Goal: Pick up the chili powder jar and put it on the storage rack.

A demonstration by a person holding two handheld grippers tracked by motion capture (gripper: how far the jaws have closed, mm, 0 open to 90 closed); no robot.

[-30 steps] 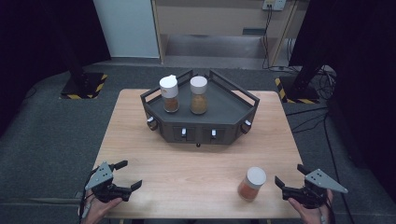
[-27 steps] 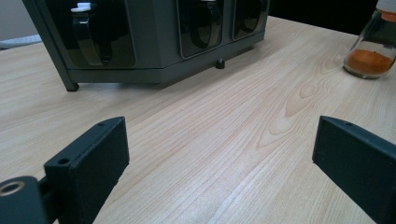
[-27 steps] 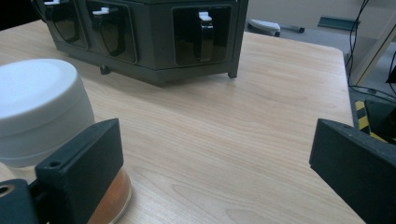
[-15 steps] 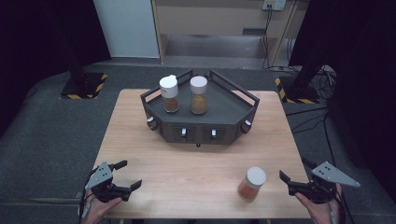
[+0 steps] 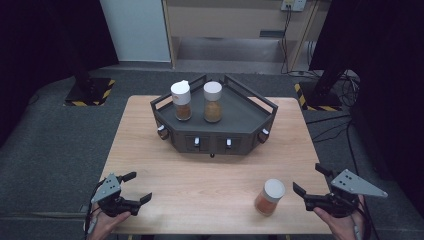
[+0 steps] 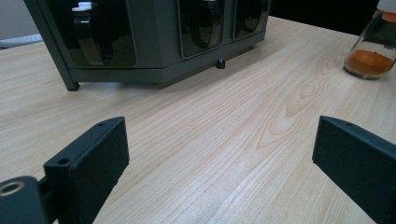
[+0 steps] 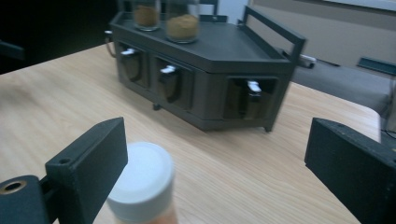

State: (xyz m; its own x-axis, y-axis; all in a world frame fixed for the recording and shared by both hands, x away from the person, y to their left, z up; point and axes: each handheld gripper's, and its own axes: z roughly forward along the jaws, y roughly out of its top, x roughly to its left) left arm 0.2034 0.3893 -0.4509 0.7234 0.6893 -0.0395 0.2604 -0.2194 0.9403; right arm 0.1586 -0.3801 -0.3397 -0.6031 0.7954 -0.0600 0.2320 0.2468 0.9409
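A spice jar with a white cap and orange powder stands alone on the wooden table, near its front right. My right gripper hovers just right of it, open, jaws pointing left. Its jaws have just been closing a little, and their pads press on nothing. In the right gripper view the jar's cap sits low beside the left jaw of the right gripper. My left gripper rests open at the front left. In the left gripper view, only bare wood lies between the left gripper's jaws.
A dark grey angular rack with small front drawers stands at the table's back middle. It carries two more spice jars. Rack and lone jar lie ahead of the left gripper. Grey floor surrounds the table.
My right gripper has risen beside the lone jar and its jaws stand slightly narrower. The left gripper and the jars have kept still.
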